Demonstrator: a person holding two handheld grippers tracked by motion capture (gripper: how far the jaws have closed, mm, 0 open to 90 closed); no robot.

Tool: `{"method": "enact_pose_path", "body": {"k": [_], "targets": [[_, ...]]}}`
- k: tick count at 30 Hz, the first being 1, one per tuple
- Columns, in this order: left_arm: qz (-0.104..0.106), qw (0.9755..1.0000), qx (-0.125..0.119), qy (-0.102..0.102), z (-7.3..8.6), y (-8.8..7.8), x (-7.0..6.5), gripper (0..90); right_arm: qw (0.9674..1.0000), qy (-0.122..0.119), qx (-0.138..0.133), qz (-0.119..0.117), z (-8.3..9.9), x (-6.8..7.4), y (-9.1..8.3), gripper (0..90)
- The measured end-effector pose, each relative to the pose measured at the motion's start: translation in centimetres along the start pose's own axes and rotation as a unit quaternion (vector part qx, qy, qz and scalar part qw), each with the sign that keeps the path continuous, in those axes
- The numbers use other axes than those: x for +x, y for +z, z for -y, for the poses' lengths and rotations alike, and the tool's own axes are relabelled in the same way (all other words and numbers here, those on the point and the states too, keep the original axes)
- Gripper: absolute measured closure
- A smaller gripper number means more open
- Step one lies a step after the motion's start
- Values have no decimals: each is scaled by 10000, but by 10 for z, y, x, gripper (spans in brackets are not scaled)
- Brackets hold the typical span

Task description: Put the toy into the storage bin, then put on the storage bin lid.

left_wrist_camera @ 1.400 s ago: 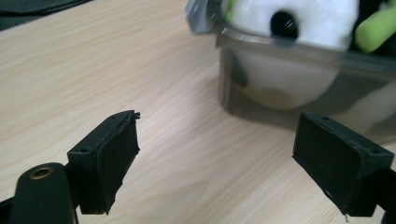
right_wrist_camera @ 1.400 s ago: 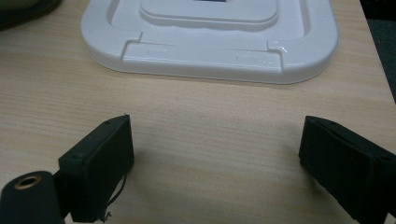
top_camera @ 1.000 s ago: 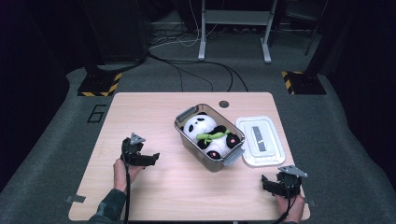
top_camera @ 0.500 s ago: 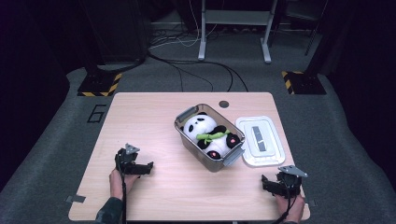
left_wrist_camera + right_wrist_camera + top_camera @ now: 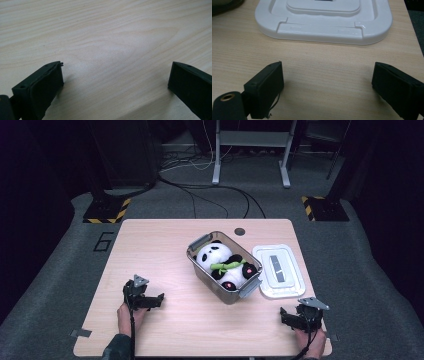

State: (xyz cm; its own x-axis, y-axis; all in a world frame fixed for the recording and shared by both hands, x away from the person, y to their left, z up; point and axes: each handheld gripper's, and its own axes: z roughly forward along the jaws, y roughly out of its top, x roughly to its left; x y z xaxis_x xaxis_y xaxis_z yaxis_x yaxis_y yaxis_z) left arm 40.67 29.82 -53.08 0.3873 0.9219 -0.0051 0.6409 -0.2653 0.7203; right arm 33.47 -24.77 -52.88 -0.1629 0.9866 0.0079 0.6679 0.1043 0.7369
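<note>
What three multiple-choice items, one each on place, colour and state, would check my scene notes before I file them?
1. Where does the white lid lie?
A. on the table right of the metal box
B. on top of the box
C. on the floor

2. What colour is the band on the panda toy?
A. blue
B. green
C. yellow

3. How is the right claw?
A. shut on the lid
B. shut, empty
C. open, empty

Answers: 1 A, the lid rests beside the metal box; 2 B, a green strip crosses the panda; 3 C, its jaws stand apart over bare wood.

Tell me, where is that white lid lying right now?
In the high view the white lid lies flat on the table's right side, just beside the metal box holding the toy panda, a little beyond the right gripper.
</note>
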Motion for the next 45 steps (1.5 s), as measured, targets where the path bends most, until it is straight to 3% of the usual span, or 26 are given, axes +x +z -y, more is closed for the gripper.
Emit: {"method": "enact_pose_path", "body": {"k": [30, 33, 45], "targets": [[-79, 9999, -27, -63, 0, 1, -2, 0, 10000, -51, -7, -24, 0, 1, 0, 90], [-53, 10000, 74, 15, -1, -1, -1, 0, 9997, -190, 93, -148, -1, 2, 2, 31], [-56, 10000, 64, -6, -1, 0, -1, 0, 9987, -277, 347, -244, -8, 3, 4, 9]]}}
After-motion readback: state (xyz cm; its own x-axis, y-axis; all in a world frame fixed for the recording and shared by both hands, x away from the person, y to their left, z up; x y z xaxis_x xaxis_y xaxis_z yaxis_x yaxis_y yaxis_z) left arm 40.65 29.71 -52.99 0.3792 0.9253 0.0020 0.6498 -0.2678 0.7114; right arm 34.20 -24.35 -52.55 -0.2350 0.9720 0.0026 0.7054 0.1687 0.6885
